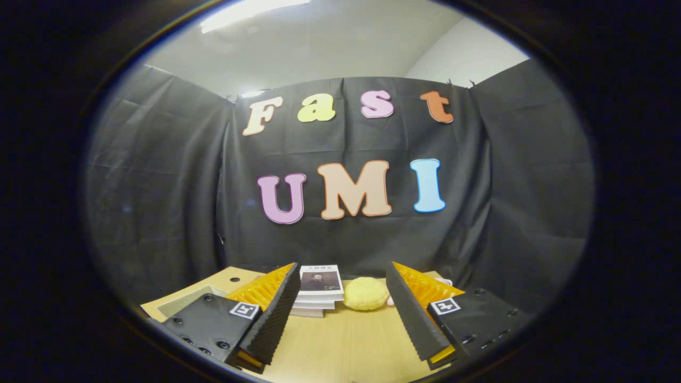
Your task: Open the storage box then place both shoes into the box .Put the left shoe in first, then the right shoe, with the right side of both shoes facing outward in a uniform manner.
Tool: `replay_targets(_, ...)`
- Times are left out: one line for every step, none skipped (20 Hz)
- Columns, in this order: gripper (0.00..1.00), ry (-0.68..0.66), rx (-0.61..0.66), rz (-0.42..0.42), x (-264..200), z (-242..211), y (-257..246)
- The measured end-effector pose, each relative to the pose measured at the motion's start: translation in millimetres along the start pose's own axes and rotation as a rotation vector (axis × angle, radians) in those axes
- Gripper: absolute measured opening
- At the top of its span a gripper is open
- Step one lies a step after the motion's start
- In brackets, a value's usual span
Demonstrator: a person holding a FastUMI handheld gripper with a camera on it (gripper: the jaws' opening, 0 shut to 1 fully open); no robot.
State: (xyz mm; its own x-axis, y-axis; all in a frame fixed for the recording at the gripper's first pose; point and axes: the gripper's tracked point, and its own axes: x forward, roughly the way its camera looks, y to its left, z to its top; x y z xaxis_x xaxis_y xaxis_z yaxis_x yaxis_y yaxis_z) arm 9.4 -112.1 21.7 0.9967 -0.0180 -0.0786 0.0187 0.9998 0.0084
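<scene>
**Jaws wide, held level above the table, box off to the side**

The gripper (343, 266) has its fingers spread far apart with nothing between them. It looks straight along the wooden table (340, 346) at the booth wall.

A stack of books (319, 290) lies just beyond the fingers. A round yellow pad (365, 293) sits close beside it, on the side toward the right finger. On the books' other side, partly behind the left finger, is a pale open-topped container (183, 303). It may be the storage box, though so little of it is in view that I cannot be sure, nor tell its lid or contents. A pinkish sliver (391, 301) past the pad, against the right finger, could be part of a shoe.

This empty, level pose fits either an approach to the box or a withdrawal once the shoes are in. In my judgement, the sound course either way is to tip the view down toward the container beside the books and check its state before the fingers close on anything.
</scene>
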Motion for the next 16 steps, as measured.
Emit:
replay_targets(1.0, 0.001, -0.002, 0.0, 1.0, -1.2, 0.2)
replay_targets(1.0, -0.003, -0.004, -0.002, 1.7, 0.2, 0.0)
replay_targets(1.0, -0.006, -0.004, -0.002, 1.6, 1.1, 0.9)
replay_targets(1.0, -0.009, -0.004, -0.002, 2.1, 2.2, 1.7)
replay_targets(1.0, -0.013, -0.003, -0.004, 3.0, 3.0, 2.1)
replay_targets(1.0, -0.015, 0.001, -0.004, 3.8, 4.1, 2.4)
replay_targets(1.0, -0.019, 0.005, -0.004, 4.2, 4.7, 2.9)
replay_targets(1.0, -0.023, 0.007, -0.007, 3.8, 5.5, 2.0)
replay_targets(1.0, -0.028, 0.009, -0.01, 3.7, 6.7, 0.5)
replay_targets(1.0, -0.031, 0.01, -0.013, 3.9, 6.3, -0.2)
replay_targets(1.0, -0.035, 0.012, -0.016, 4.3, 7.3, -0.5)
replay_targets(1.0, -0.04, 0.014, -0.02, 3.6, 8.9, -2.4)
replay_targets(1.0, -0.044, 0.013, -0.022, 3.1, 9.2, -3.3)
replay_targets(1.0, -0.05, 0.011, -0.023, 2.6, 10.1, -4.6)
replay_targets(1.0, -0.055, 0.008, -0.027, 2.5, 11.7, -6.0)
replay_targets(1.0, -0.054, 0.008, -0.029, 2.1, 12.3, -6.3)
